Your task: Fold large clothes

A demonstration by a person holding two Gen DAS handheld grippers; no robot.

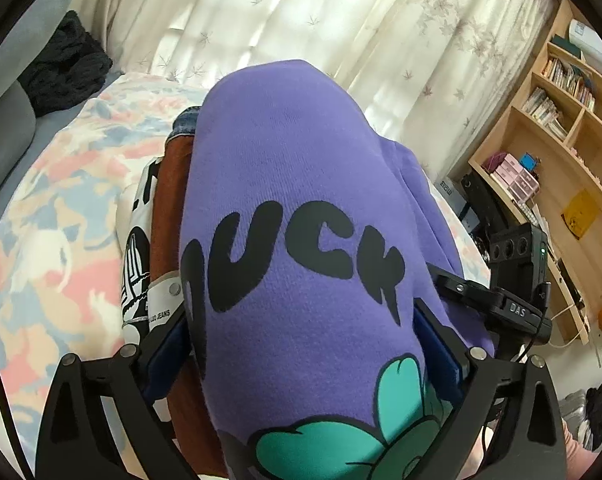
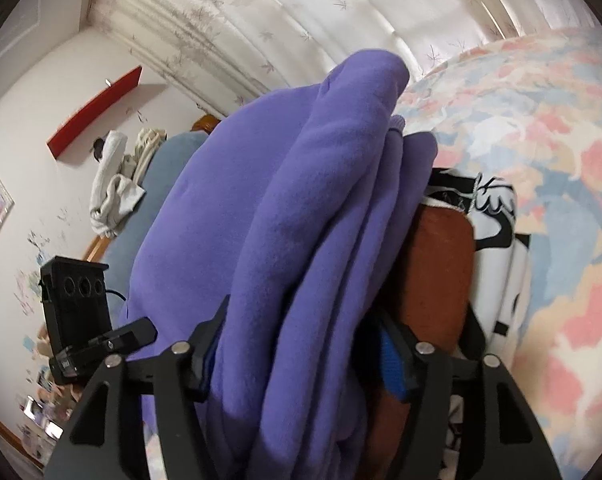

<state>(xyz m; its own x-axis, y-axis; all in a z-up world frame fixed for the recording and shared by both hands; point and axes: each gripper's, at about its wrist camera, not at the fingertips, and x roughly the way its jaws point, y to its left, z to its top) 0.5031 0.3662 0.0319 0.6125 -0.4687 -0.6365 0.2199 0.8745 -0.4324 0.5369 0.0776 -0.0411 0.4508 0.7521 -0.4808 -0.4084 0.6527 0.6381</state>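
A folded purple sweatshirt (image 1: 285,200) with black letters and a green clover print fills the left wrist view. My left gripper (image 1: 305,344) is shut on its folded bulk. In the right wrist view the same sweatshirt (image 2: 285,216) shows as thick purple folds, and my right gripper (image 2: 301,356) is shut on them. It lies against a stack of folded clothes: a rust-brown garment (image 1: 169,216) (image 2: 441,268) and a black-and-white printed one (image 1: 135,264) (image 2: 501,232). The fingertips are hidden in the cloth.
The stack rests on a bed with a pastel pink, blue and cream cover (image 1: 53,216) (image 2: 541,160). A dark knit item (image 1: 65,68) lies at the bed's far left. A wooden bookshelf (image 1: 549,152) stands right. Curtains (image 1: 301,12) hang behind. White clothes (image 2: 117,184) hang by the wall.
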